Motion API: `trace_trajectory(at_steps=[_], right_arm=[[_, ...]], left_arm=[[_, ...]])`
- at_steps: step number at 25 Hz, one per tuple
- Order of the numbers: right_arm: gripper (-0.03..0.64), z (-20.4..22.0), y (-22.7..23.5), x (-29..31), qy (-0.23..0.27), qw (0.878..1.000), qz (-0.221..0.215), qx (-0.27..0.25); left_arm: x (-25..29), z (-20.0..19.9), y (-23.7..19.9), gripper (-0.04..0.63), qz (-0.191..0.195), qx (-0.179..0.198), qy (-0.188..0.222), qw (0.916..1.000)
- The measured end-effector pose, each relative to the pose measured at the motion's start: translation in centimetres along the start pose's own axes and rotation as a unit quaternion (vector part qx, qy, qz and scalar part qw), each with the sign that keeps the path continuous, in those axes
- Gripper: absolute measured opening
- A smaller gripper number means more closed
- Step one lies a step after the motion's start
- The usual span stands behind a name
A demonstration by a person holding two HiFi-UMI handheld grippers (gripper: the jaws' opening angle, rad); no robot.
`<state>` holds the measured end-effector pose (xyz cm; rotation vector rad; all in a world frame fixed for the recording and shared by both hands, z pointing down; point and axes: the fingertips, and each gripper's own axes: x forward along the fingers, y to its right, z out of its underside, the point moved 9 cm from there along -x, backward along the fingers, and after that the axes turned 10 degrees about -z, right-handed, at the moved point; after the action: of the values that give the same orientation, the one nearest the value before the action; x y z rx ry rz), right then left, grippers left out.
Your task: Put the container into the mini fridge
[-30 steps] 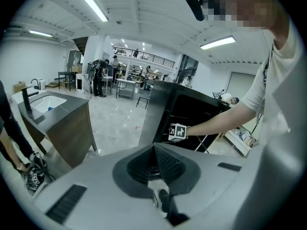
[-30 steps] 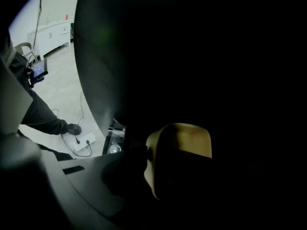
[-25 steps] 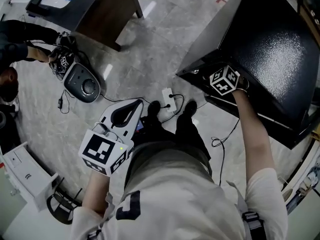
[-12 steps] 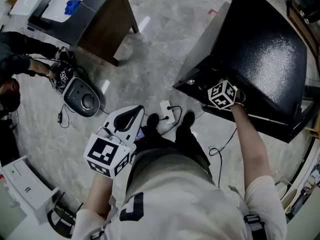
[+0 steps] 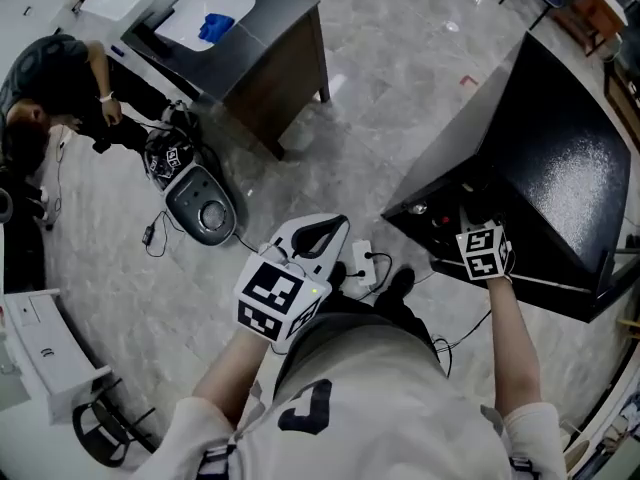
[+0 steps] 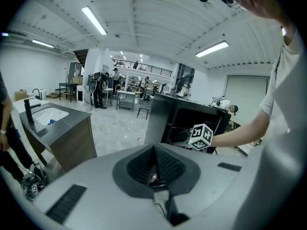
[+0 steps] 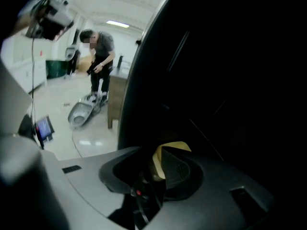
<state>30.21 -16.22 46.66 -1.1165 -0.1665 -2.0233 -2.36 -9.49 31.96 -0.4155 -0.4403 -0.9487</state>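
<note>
The black mini fridge (image 5: 545,173) stands at the right of the head view with its front open toward me. My right gripper (image 5: 480,236) reaches into that opening; its marker cube (image 5: 485,253) shows at the edge. In the right gripper view its jaws (image 7: 162,163) are shut on a pale yellow container (image 7: 169,150), with the dark fridge interior (image 7: 225,80) all round. My left gripper (image 5: 322,232) hangs in front of my body, jaws shut with nothing in them (image 6: 153,163). From the left gripper view the fridge (image 6: 184,119) and the right gripper's cube (image 6: 201,135) show ahead.
A dark table (image 5: 275,48) with a white basin (image 5: 215,18) stands at the top left. A grey round device (image 5: 205,203) and cables lie on the floor beside a crouched person (image 5: 50,88). A white power strip (image 5: 360,258) lies by my feet. A white appliance (image 5: 40,343) sits at lower left.
The head view has swung, so the table shows more fully. My right gripper has stayed at the fridge opening, slightly deeper in. The left gripper now sits nearer the middle.
</note>
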Motion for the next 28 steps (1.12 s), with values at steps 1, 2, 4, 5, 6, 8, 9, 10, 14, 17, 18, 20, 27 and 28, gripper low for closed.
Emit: trace_trajectory(at_steps=[1,2,4,5,6,8,9,10,14,17,18,20,27,28], right_arm=[[0.118,-0.6,-0.6,-0.4,0.017,0.999,-0.006,0.033],[0.118,-1.1,-1.3,-0.7,0.032,0.998,-0.014,0.060],[0.118,-2.0,-3.0,-1.0,0.048,0.995,-0.029,0.084],[0.118,-2.5,-3.8,-1.2,0.054,0.994,-0.036,0.088],[0.118,-3.2,-4.6,-1.3,0.063,0.993,-0.042,0.091],[0.118,-5.0,-5.9,-1.5,0.085,0.990,-0.056,0.099],[0.118,-5.8,-6.5,-1.8,0.097,0.988,-0.061,0.103],[0.118,-6.5,-7.1,-2.2,0.107,0.986,-0.067,0.108],[0.118,-9.1,-9.6,-3.7,0.142,0.978,-0.089,0.123],[0.117,-10.9,-11.5,-4.8,0.163,0.972,-0.101,0.135],[0.117,-11.5,-12.1,-5.2,0.169,0.970,-0.105,0.142],[0.117,-12.3,-13.1,-5.9,0.180,0.964,-0.111,0.160],[0.074,-14.4,-15.6,-9.1,0.211,0.950,-0.125,0.195],[0.051,-14.6,-15.8,-9.6,0.216,0.947,-0.129,0.197]], left_arm=[[-0.4,-0.2,-0.3,0.054,0.000,0.000,0.006,1.0000],[-0.8,-0.4,-0.6,0.054,-0.001,-0.001,0.012,0.9999],[-1.7,-0.5,-1.1,0.054,-0.001,-0.004,0.022,0.9997],[-2.2,-0.6,-1.4,0.054,-0.003,-0.005,0.027,0.9996],[-2.6,-0.6,-1.9,0.054,-0.006,-0.004,0.031,0.9995],[-3.2,-0.7,-3.0,0.054,-0.014,0.000,0.037,0.9992],[-3.5,-0.7,-3.4,0.054,-0.016,0.002,0.039,0.9991],[-3.7,-0.6,-3.7,0.054,-0.017,0.004,0.040,0.9990],[-4.4,-0.1,-4.5,0.054,-0.005,0.012,0.045,0.9989],[-4.9,0.2,-4.8,0.054,0.015,0.028,0.044,0.9986],[-5.0,0.3,-5.0,0.054,0.021,0.033,0.042,0.9983],[-5.1,0.4,-5.4,0.054,0.035,0.041,0.040,0.9977],[-5.4,0.7,-7.0,0.054,0.072,0.056,0.037,0.9951],[-5.3,0.8,-7.0,0.054,0.075,0.055,0.035,0.9951]])
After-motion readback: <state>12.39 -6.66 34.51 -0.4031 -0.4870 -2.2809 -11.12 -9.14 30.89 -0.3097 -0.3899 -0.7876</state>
